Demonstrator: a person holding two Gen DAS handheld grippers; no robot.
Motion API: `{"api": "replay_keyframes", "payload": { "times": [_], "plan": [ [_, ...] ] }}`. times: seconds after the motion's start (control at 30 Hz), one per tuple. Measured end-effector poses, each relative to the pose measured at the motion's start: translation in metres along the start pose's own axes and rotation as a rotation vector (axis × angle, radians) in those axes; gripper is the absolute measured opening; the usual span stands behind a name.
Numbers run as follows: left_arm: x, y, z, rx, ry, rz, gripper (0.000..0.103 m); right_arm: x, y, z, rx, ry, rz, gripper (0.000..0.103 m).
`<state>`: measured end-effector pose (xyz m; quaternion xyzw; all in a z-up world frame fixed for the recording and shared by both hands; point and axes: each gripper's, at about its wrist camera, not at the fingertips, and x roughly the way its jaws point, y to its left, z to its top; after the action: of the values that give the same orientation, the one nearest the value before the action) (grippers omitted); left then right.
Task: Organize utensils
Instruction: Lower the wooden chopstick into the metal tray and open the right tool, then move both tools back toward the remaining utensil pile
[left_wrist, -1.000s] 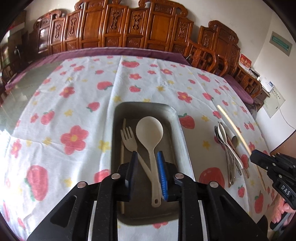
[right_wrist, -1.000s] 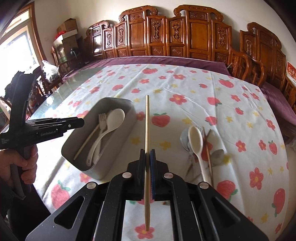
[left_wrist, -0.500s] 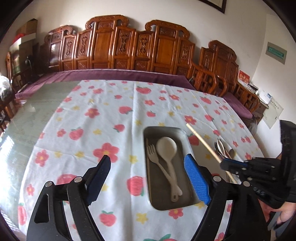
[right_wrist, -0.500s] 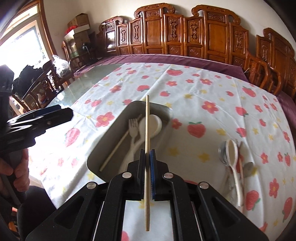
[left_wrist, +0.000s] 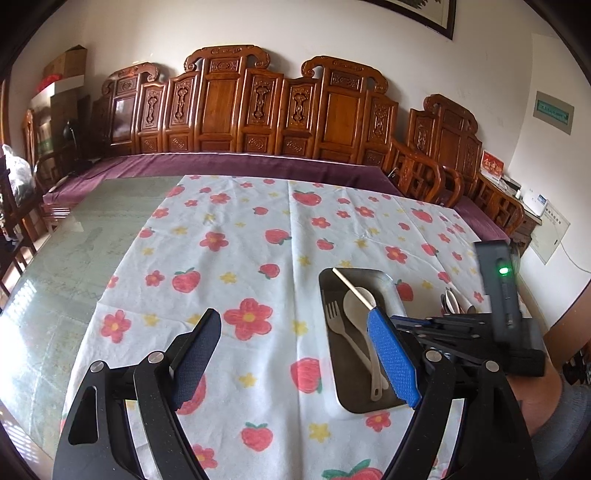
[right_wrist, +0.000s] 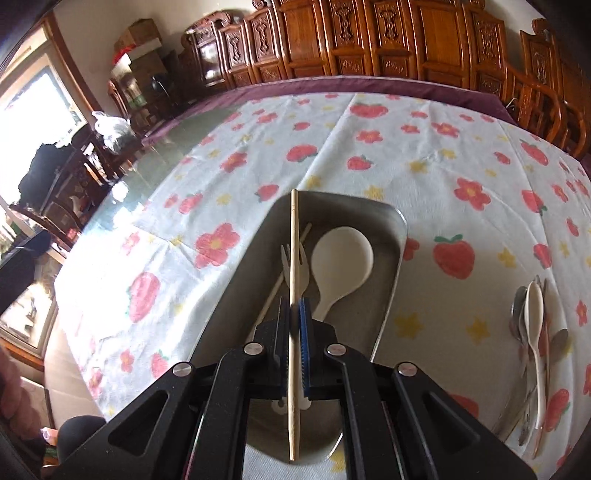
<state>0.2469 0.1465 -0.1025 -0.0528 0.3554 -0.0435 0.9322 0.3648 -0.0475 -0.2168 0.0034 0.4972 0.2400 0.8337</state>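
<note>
The right hand-held gripper (right_wrist: 294, 312) is clamped on a wooden chopstick (right_wrist: 293, 258), which hangs lengthwise above the grey tray (right_wrist: 391, 295) on the tabletop (right_wrist: 424, 184), its far tip reaching about to the tray's far rim. Inside the tray lie a pale fork (right_wrist: 301, 271), a pale spoon (right_wrist: 341, 258) and a second chopstick (right_wrist: 277, 291) along the left side. The left hand-held gripper (left_wrist: 295, 350) has its fingers wide apart and holds nothing, hanging over the flowered cloth to the left of the tray. More spoons (right_wrist: 533, 332) wait in a pile on the cloth to the right of the tray. The likely step is dropping the chopstick in beside its partner. The risk lies in the release: the stick is gripped near its middle, and its near end reaches about to the tray's near rim, so if it is let go from too high or too far back, it could strike the rim and roll out onto the cloth, or land crosswise on the fork and spoon rather than flat beside its partner.
</note>
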Motion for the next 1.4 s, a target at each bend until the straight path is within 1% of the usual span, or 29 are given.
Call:
{"api": "replay_keyframes", "payload": {
  "times": [0.13,0.33,0.5,0.63,0.8,0.97,1.17,1.27,1.4],
  "plan": [
    [-0.001,0.002,-0.001,0.002,-0.002,0.001,0.078,0.013,0.002,-0.001,0.005,0.023,-0.031,0.006],
    [0.000,0.005,-0.002,0.004,-0.002,0.007,0.078,0.024,0.006,-0.002,-0.005,0.039,-0.036,0.006],
    [0.001,0.004,-0.004,0.002,0.003,0.018,0.078,0.030,0.003,-0.002,0.057,0.048,0.033,0.008],
    [0.002,0.000,-0.005,0.010,0.007,0.026,0.078,0.027,0.003,-0.005,0.050,0.038,0.048,0.008],
    [0.001,-0.009,-0.008,0.013,0.006,0.027,0.078,0.001,-0.004,-0.015,0.011,-0.019,0.058,0.008],
    [-0.006,-0.028,-0.011,0.024,-0.001,0.016,0.078,-0.046,-0.019,-0.031,-0.029,-0.095,0.046,0.009],
    [-0.019,-0.060,-0.016,0.056,-0.007,-0.006,0.078,-0.102,-0.047,-0.050,-0.032,-0.176,0.020,0.009],
    [-0.024,-0.078,-0.017,0.073,-0.011,-0.021,0.078,-0.127,-0.060,-0.062,-0.041,-0.207,-0.011,0.009],
    [-0.026,-0.099,-0.019,0.089,-0.013,-0.044,0.078,-0.153,-0.083,-0.079,-0.017,-0.237,-0.042,0.009]
  ]
}}
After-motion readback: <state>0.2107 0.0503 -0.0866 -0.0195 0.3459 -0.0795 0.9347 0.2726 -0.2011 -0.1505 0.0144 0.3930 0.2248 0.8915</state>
